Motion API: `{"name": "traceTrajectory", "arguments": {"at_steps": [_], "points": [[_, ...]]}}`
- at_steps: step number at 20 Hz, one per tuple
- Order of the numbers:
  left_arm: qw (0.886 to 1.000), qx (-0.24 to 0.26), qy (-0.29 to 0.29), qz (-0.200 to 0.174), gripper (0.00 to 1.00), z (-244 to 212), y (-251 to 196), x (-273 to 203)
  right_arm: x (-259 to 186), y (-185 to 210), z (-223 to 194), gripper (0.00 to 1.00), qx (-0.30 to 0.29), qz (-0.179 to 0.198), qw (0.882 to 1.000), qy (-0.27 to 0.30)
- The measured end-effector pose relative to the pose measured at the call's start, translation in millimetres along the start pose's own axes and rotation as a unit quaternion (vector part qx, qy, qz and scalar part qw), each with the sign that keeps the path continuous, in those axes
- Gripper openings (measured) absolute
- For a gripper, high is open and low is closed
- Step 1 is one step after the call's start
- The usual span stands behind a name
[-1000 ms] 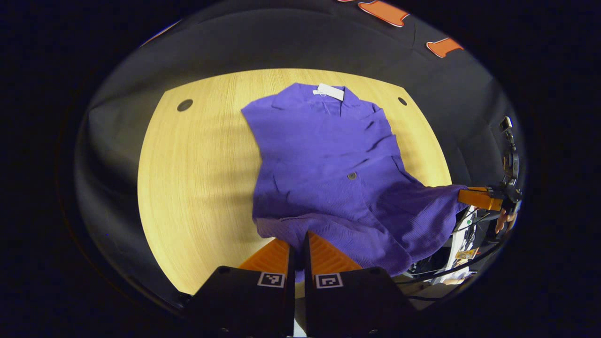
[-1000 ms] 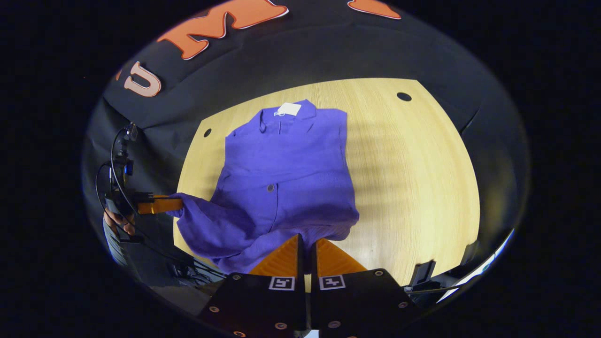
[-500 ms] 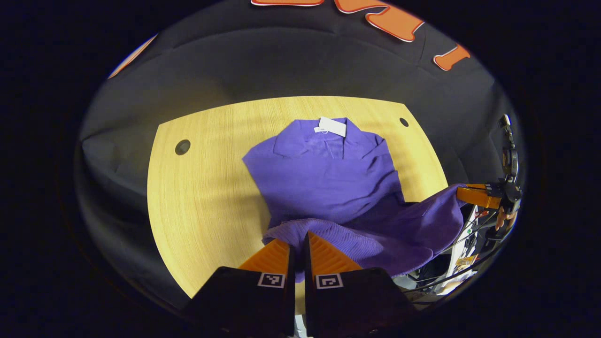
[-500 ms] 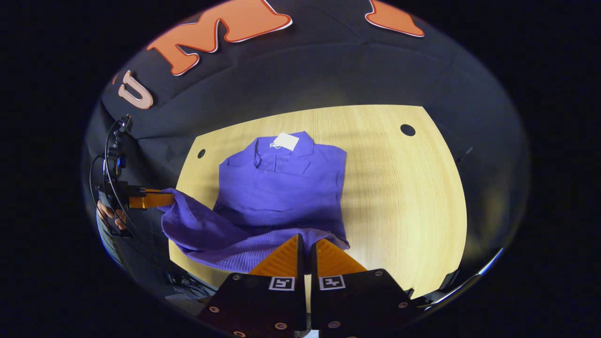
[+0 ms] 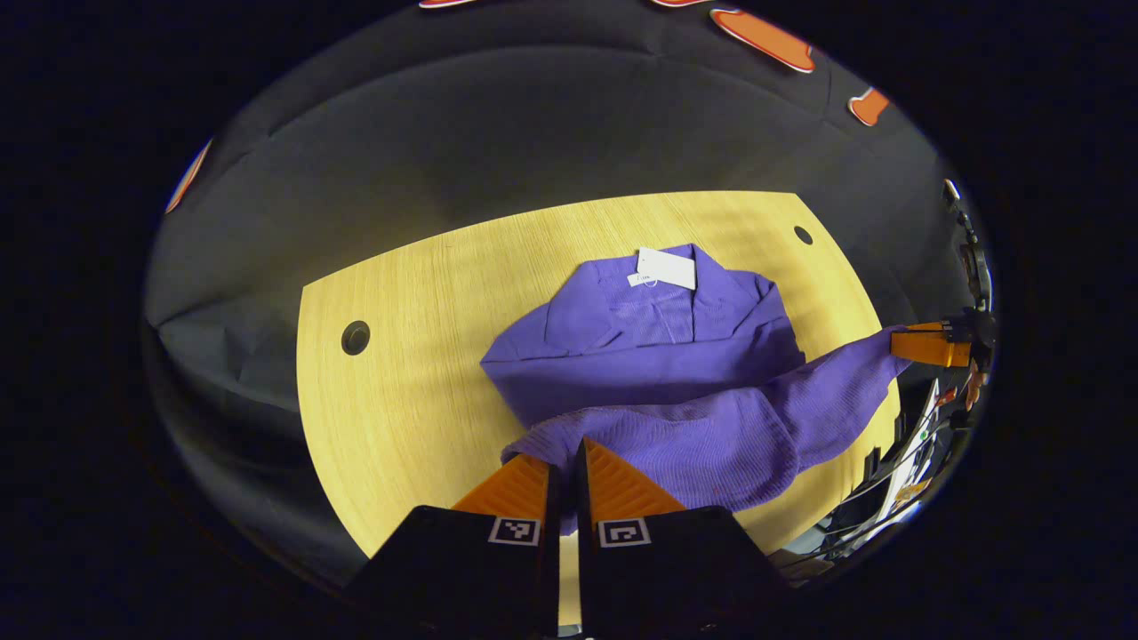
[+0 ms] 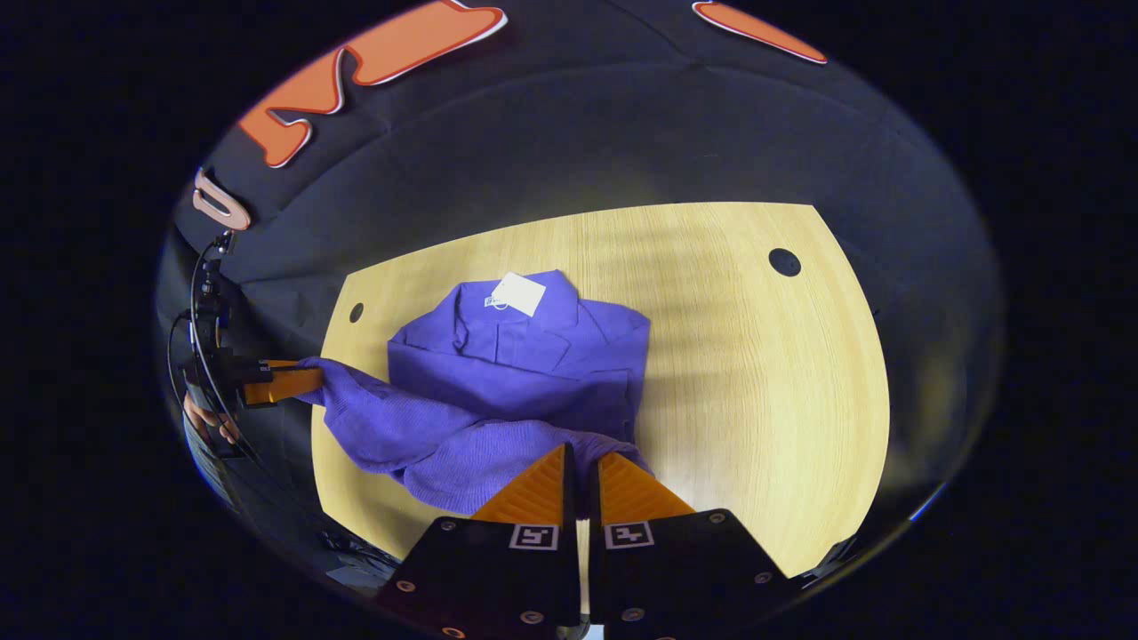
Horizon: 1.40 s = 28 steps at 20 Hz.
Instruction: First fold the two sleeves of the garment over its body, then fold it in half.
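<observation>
Now the purple garment point(image 5: 658, 356) is lifted by its hem above the table point(image 5: 400, 356).
Left gripper point(image 5: 564, 462) and right gripper point(image 6: 581, 467) each pinch one hem corner.

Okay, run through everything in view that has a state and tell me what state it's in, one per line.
Garment: sleeves folded in, bottom hem lifted off the table, collar end lying flat.
Left gripper: shut on the hem's corner.
Right gripper: shut on the hem's other corner.
Tag: lying on the collar.
Table: bare wood around the garment, its holes open.
</observation>
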<state>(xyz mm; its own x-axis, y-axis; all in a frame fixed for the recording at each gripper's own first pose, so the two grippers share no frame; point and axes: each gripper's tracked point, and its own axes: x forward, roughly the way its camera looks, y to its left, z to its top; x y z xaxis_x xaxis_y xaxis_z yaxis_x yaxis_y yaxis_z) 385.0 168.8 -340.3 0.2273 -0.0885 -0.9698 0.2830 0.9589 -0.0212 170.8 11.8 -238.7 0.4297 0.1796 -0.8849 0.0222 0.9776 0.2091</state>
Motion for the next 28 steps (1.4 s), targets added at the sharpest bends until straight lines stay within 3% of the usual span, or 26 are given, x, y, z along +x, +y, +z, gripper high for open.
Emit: {"name": "traceTrajectory", "arguments": {"at_steps": [3, 7, 12, 17, 18, 19, 23, 25, 27, 28], "points": [[0.999, -0.031, -0.009, -0.014, 0.10, 11, 0, 7, 12, 1, 16, 0.04, 0.007, 0.008, 1.000, -0.008], [0.998, -0.046, -0.033, -0.003, 0.10, 29, 10, 12, 23, 4, 41, 0.04, 0.013, 0.016, 0.999, -0.026], [0.992, -0.092, -0.084, 0.015, 0.11, 65, 22, 27, 37, 3, 86, 0.06, 0.071, 0.026, 0.995, -0.071], [0.971, -0.116, -0.196, 0.073, 0.24, 112, 46, 21, 36, -14, 141, 0.10, 0.151, 0.030, 0.976, -0.156], [0.968, -0.116, -0.207, 0.084, 0.19, 118, 50, 16, 35, -18, 145, 0.10, 0.160, 0.029, 0.973, -0.163], [0.966, -0.114, -0.213, 0.087, 0.23, 122, 52, 10, 30, -20, 146, 0.10, 0.163, 0.029, 0.972, -0.169], [0.957, -0.120, -0.249, 0.084, 0.27, 129, 53, -5, 21, -21, 152, 0.12, 0.138, 0.020, 0.969, -0.206], [0.952, -0.113, -0.272, 0.086, 0.32, 125, 55, -25, 14, -17, 155, 0.18, 0.122, 0.015, 0.964, -0.234], [0.947, -0.097, -0.296, 0.082, 0.44, 125, 49, -45, 4, -15, 156, 0.34, 0.105, 0.009, 0.961, -0.257], [0.944, -0.088, -0.306, 0.081, 0.58, 121, 42, -54, -3, -16, 156, 0.42, 0.097, 0.009, 0.959, -0.266]]}}
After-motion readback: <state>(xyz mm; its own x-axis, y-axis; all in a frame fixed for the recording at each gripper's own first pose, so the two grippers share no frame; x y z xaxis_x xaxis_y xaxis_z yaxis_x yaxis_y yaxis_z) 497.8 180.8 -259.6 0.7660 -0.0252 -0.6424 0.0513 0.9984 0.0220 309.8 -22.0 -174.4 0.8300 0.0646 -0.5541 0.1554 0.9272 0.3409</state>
